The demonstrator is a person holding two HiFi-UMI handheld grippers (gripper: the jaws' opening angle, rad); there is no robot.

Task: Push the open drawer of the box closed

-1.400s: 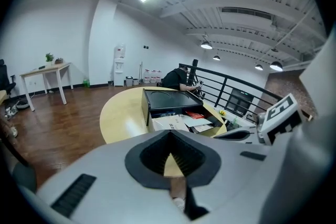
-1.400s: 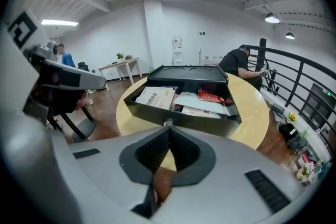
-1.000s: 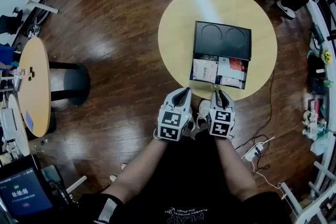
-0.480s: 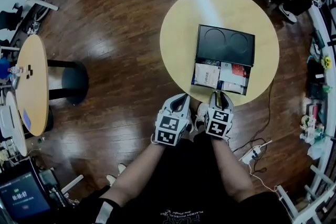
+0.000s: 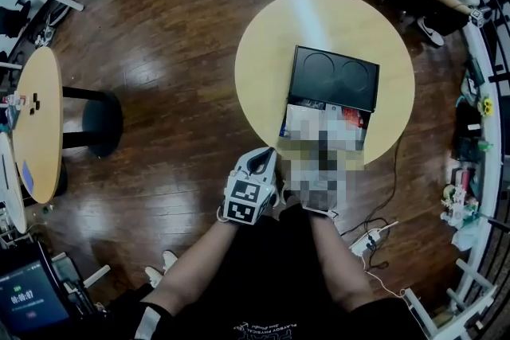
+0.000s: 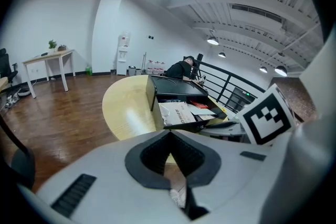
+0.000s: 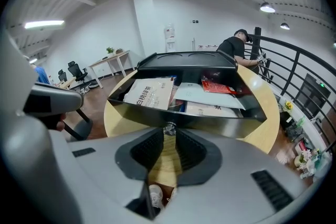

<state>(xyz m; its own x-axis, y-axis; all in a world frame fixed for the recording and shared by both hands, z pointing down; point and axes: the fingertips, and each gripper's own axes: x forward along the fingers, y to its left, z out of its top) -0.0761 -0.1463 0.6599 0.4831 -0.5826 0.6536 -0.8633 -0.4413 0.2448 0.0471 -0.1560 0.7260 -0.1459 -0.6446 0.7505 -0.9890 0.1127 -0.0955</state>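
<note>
Drawer (image 7: pixel 210 120) stands open from the black box (image 5: pixel 335 76) on the round tabletop (image 5: pixel 271 52), with papers (image 7: pixel 149 93) inside.
Right hand-held gripper (image 7: pixel 168 136) faces the drawer's front wall, jaws released to a narrow gap, with the small knob (image 7: pixel 169 128) right at their tips. Left hand-held gripper (image 6: pixel 169 139) hangs off the tabletop's near edge, clenched on nothing, just beside the right.

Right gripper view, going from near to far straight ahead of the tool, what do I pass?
right tool → knob → drawer front wall → papers inside it → box → person at the railing
</note>
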